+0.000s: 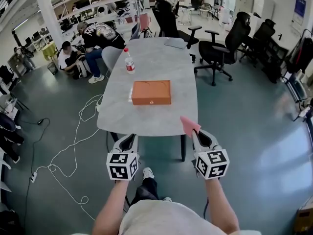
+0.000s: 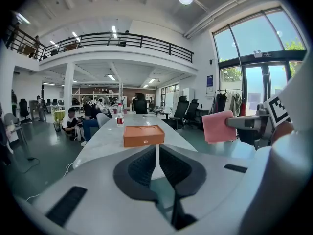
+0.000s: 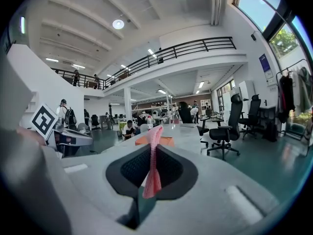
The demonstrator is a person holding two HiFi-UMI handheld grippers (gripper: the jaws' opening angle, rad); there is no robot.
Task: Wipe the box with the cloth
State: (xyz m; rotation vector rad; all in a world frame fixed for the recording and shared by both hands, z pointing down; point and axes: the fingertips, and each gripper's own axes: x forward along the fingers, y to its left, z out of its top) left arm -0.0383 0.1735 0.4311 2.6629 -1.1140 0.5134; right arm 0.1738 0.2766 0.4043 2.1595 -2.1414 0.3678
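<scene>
Right gripper (image 1: 196,134), down close to the person, has its jaws pinched on the pink cloth (image 1: 189,125), which sticks up out of them. Left gripper (image 1: 128,139) beside it is closed on nothing. Both hang just short of the grey table (image 1: 161,58). The orange box (image 1: 151,92) lies flat near the table's near end, long axis left-right, clasp side facing the person, plastic bottle (image 1: 129,61) standing further back
</scene>
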